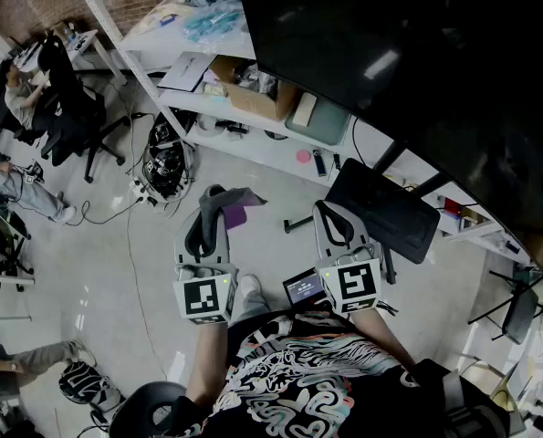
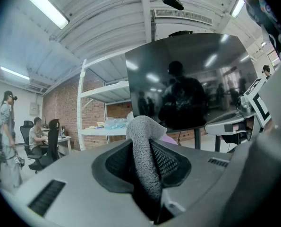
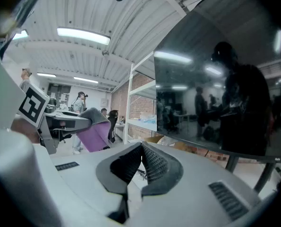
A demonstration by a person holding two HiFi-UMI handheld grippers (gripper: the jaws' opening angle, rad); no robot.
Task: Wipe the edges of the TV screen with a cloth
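**Cloth gripped and ready, screen not yet touched**

The left tongs [image 1: 207, 210] are pressed together on a cloth [image 1: 227, 204], grey with a purple part. One fold is pinched between the pads, and the rest stands up past the tips and hangs to their right. I think this grip is chosen so that a free, soft part goes first to the glass, not the hard jaws.

The TV screen [image 1: 417, 53] is ahead of both tongs and above them, more toward the right side, and well apart from the cloth. In the left gripper view its lower edge and left corner stand just over the cloth, so the wiping seems about to begin there, but it is not begun.

The right tongs [image 1: 330, 210] are pressed together with nothing between them. They are held beside the left ones, probably only waiting, or ready to steady the screen.

No brand name can be read on the screen. The marker cubes [image 1: 206, 297] carry only black-and-white square patterns, and the small display [image 1: 305, 287] between the tongs is too small to read.
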